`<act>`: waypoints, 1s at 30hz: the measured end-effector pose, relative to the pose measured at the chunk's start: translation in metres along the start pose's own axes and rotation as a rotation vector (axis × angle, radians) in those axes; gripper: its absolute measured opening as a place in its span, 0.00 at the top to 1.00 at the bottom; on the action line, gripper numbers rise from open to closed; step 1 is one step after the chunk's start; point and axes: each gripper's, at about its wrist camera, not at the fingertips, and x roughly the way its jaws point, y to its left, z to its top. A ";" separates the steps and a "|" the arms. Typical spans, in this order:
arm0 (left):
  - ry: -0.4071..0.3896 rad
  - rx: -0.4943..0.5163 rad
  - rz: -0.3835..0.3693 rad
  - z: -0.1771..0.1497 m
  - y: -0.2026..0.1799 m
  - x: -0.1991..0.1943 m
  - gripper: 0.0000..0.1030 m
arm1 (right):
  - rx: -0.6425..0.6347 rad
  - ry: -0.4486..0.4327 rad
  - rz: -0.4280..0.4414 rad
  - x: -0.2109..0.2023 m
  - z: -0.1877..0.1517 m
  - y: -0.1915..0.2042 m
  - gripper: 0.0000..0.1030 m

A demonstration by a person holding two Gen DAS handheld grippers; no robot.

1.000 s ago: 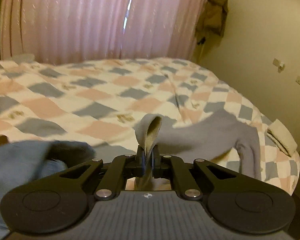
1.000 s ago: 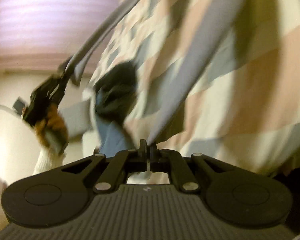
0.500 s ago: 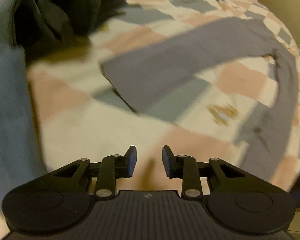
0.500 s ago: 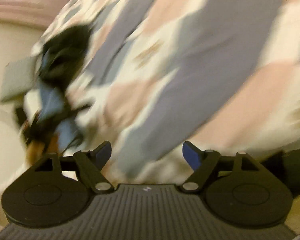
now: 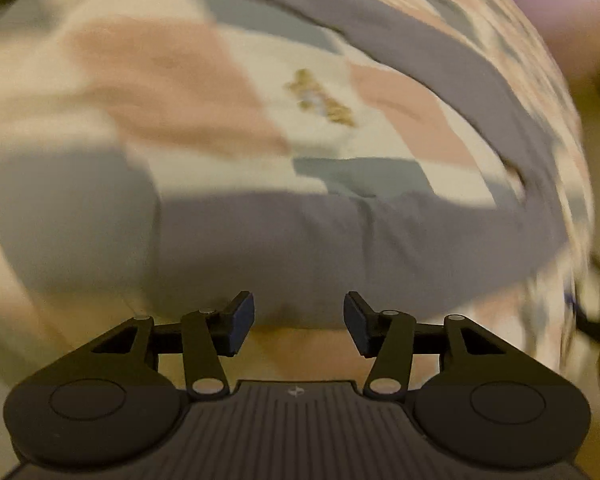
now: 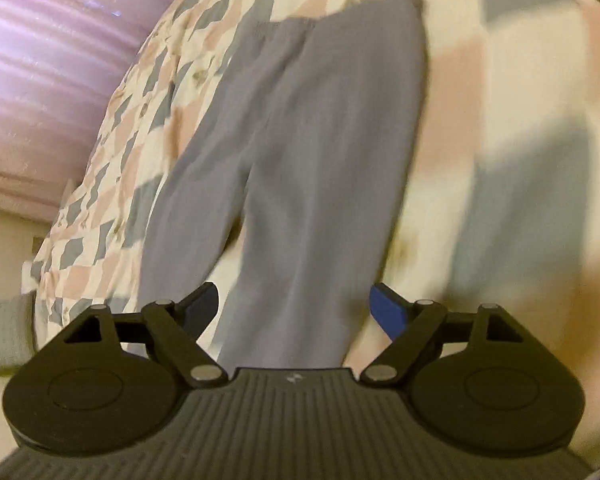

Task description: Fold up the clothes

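A grey pair of trousers [image 6: 308, 152] lies spread flat on the checked bedspread [image 6: 500, 100]. In the right wrist view both legs run away from me, and my right gripper [image 6: 294, 306] is open just above the near end of the cloth. In the left wrist view, which is blurred, one grey leg [image 5: 340, 248] lies straight across in front of my left gripper [image 5: 299, 318], and the other leg [image 5: 440, 60] curves off to the upper right. My left gripper is open and empty, close above the cloth.
A pink curtain [image 6: 48, 68] hangs behind the bed's far side. A greenish folded cloth [image 6: 4, 332] sits at the left edge of the right wrist view. The bed's edge drops off on the right of the left wrist view [image 5: 580, 240].
Both grippers let go of the grey trousers, which now lie flat on the bed. Both have opened wider and moved down close over the cloth.
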 end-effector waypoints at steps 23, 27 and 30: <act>-0.545 -0.627 0.133 -0.087 -0.021 0.056 0.22 | 0.028 0.011 0.087 0.122 0.202 -0.101 0.32; -0.581 -0.624 0.204 -0.076 -0.006 0.050 0.25 | 0.028 0.013 0.107 0.126 0.204 -0.103 0.32; -0.605 -0.624 0.260 -0.074 0.001 0.050 0.58 | 0.019 0.004 0.136 0.129 0.204 -0.105 0.38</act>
